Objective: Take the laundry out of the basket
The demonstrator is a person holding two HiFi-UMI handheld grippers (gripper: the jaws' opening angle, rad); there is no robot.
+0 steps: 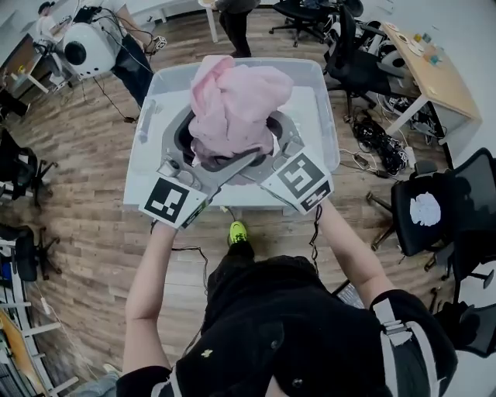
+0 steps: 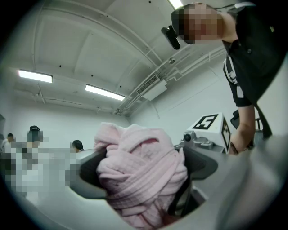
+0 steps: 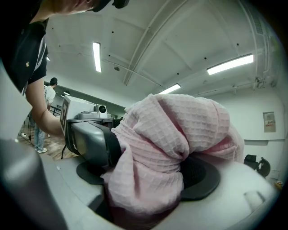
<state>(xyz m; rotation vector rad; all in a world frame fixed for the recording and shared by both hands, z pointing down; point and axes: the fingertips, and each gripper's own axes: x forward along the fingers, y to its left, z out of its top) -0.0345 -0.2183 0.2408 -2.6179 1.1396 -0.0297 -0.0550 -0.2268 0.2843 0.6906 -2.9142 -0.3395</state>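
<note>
A bundled pink waffle-weave cloth (image 1: 232,101) is held up over the white plastic basket (image 1: 311,105) in the head view. My left gripper (image 1: 203,151) and right gripper (image 1: 273,141) clamp it from both sides, their marker cubes toward me. In the left gripper view the pink cloth (image 2: 141,173) fills the space between the dark pads (image 2: 90,173) of my left gripper (image 2: 144,182), and the right gripper's cube (image 2: 210,128) shows behind it. In the right gripper view my right gripper (image 3: 148,182) is shut on the same cloth (image 3: 175,139), pressed against a pad (image 3: 202,175). The basket's inside is hidden.
The basket stands on a wooden floor (image 1: 85,155). Black office chairs (image 1: 438,209) and a wooden desk (image 1: 434,66) are to the right, with cables (image 1: 380,147) near them. A white round machine (image 1: 85,48) is far left; a person (image 1: 236,19) stands beyond the basket.
</note>
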